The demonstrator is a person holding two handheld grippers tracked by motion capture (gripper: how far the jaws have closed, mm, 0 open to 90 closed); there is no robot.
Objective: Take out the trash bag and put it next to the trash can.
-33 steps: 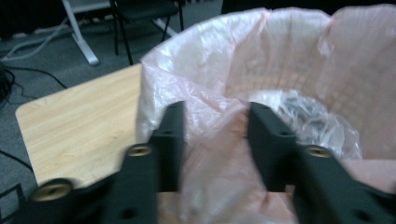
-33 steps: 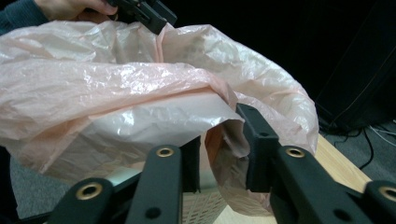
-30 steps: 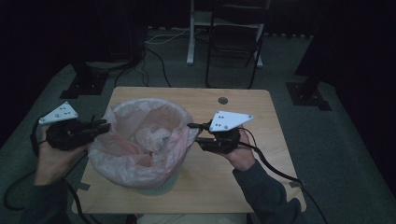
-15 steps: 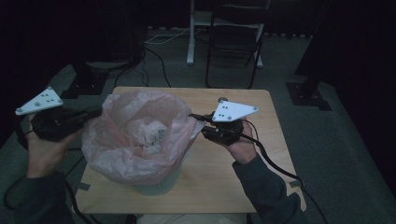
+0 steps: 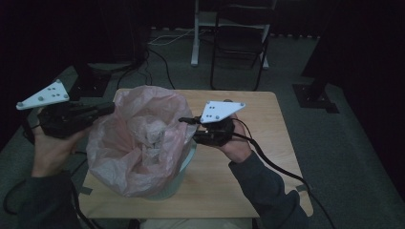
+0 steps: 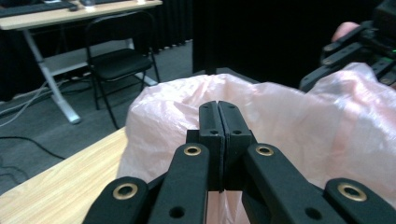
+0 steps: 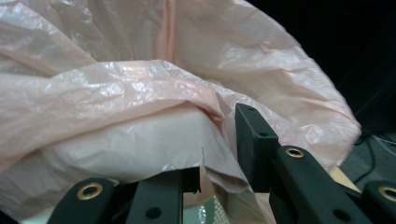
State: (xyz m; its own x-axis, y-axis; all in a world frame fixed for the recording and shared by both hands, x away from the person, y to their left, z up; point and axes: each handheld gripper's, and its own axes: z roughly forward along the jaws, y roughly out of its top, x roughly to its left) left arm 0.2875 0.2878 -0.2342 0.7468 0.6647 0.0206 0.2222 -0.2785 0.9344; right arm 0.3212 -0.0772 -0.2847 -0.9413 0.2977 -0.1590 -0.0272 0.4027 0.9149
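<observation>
A pink plastic bag (image 5: 138, 152) stands in a pale bin (image 5: 189, 160) on the wooden table (image 5: 272, 143), with crumpled white stuff (image 5: 152, 136) inside it. My left gripper (image 5: 110, 108) is at the bag's left rim. In the left gripper view its jaws (image 6: 218, 135) are pressed together, and the film is pulled taut towards them. My right gripper (image 5: 190, 130) is at the bag's right rim. Its jaws (image 7: 222, 149) have just been opening and now stand apart, with a fold of the bag (image 7: 140, 93) lying loose between them.
Behind the table stand a black folding chair (image 5: 241, 40) and a white desk leg (image 5: 196, 33). Cables (image 5: 153, 52) run over the grey floor. A dark stand base (image 5: 315, 98) lies at the right. The right gripper's cable (image 5: 277, 164) trails over the table's near right.
My left gripper shut on the bag's left rim and rose up and left, which pulled the bag taller. My right gripper rose a little at the right rim.
</observation>
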